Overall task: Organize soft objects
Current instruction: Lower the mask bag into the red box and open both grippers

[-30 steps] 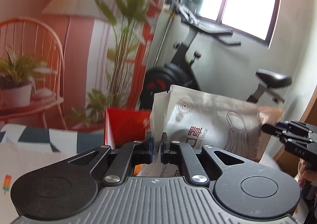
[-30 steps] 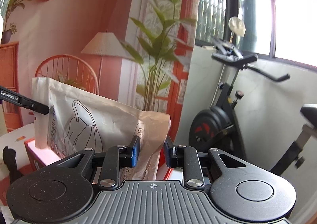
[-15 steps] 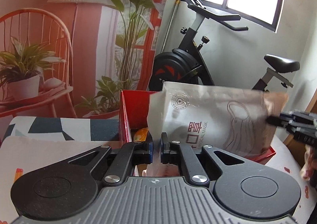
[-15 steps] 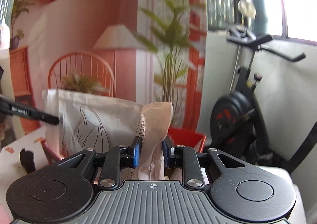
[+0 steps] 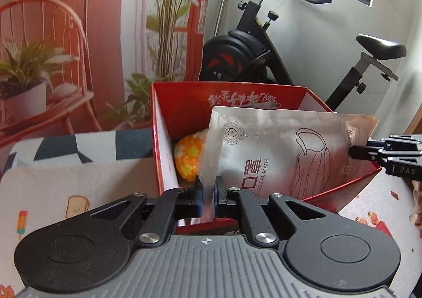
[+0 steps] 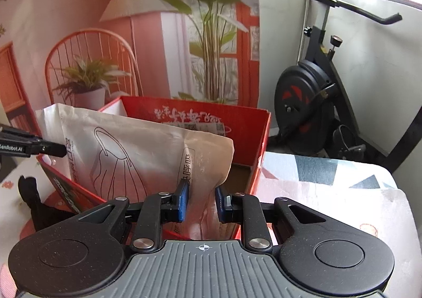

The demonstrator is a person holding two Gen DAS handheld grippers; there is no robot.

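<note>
In the left wrist view, the left tongs (image 5: 208, 193) pinch the near edge of the crinkly, flat mask packet (image 5: 277, 153), which stands upright in the glossy red box (image 5: 184, 102) beside a knobbly orange-yellow soft toy (image 5: 188, 157). The right tongs (image 5: 353, 151) clasp its far corner.

In the right wrist view, the right tongs (image 6: 201, 201) sit slightly parted around the packet's bunched end (image 6: 147, 155), both pads touching it, over the box (image 6: 261, 139) on the cloth-covered bench (image 6: 343, 192).

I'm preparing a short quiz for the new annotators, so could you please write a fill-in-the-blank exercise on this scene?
1. Both grippers hold one pack of surgical ____ at opposite ends.
2. The pack is partly inside a box coloured ____.
3. The left gripper fingers are ____ on the pack's edge; the right gripper also grips it.
4. The soft thing already in the box is yellow and ____.

Missing words: masks; red; shut; orange
</note>
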